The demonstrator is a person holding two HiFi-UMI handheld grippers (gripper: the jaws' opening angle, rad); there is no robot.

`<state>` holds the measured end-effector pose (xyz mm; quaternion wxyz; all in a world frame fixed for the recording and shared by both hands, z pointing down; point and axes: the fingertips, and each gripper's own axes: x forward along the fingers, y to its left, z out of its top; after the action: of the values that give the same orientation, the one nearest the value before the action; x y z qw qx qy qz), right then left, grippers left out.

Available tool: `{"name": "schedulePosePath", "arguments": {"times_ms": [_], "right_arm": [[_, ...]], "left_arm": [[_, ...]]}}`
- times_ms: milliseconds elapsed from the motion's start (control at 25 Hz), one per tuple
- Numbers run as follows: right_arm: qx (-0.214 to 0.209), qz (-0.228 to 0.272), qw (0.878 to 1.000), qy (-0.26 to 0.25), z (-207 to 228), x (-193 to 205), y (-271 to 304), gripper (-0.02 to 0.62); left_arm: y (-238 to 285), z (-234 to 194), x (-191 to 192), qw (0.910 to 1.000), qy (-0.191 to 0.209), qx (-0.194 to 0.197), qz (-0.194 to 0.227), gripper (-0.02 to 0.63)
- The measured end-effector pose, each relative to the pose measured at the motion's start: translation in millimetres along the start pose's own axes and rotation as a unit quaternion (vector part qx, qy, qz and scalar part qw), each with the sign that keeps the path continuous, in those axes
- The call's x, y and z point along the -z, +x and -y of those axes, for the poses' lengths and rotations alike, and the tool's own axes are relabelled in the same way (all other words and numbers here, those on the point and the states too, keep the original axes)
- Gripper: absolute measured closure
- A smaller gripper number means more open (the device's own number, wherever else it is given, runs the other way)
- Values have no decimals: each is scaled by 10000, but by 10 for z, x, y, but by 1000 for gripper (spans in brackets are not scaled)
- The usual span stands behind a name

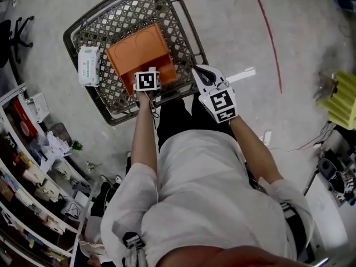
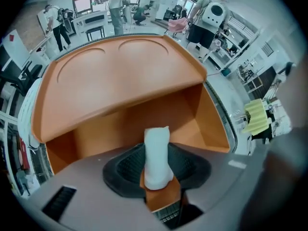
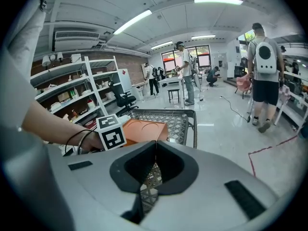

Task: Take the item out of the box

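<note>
Between the jaws of the left gripper [image 2: 157, 179] stands a white item [image 2: 157, 153], upright and pale, soft-looking like a rolled cloth or a small pouch. The jaws are partway closed, and their dark pads appear to press on it from both sides. An orange piece sits just under it between the pads; I cannot tell whether that belongs to the item or is the near wall of the box. This gripper points steeply down at the near edge of the orange box [image 2: 120, 76], whose lid is raised and tilted back. What shows of the box's inside looks bare.

The right gripper [image 3: 154, 162] has its jaws fully together with nothing between them. It hangs just beside the left one, off the near right corner of the wire basket [image 1: 192, 43] in which the box lies. A pack of wipes [image 1: 89, 65] rests at the basket's left side, apart from the box.

Judging by this, the step in hand is the grasp and lift: the item is taken but is still over the box. The next move calls for a straight rise, so that the item clears the near wall and the leaning lid, with enough squeeze that the soft item does not slip. If the orange piece is part of the box, the box may lift too; the idle right gripper could then steady it.
</note>
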<state>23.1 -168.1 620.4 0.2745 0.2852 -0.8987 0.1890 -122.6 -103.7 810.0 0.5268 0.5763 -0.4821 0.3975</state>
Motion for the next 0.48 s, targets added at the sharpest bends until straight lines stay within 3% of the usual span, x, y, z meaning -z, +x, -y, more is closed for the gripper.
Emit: {"name": "schedulePosePath", "arguments": {"times_ms": [200, 480], "right_arm": [[51, 41, 10000, 51, 53, -38, -15, 591], [-73, 53, 10000, -14, 40, -77, 25, 591]], "left_arm": [[59, 11, 28, 9999, 59, -59, -151, 474], [-145, 2, -66, 9997, -10, -168, 155, 471]]}}
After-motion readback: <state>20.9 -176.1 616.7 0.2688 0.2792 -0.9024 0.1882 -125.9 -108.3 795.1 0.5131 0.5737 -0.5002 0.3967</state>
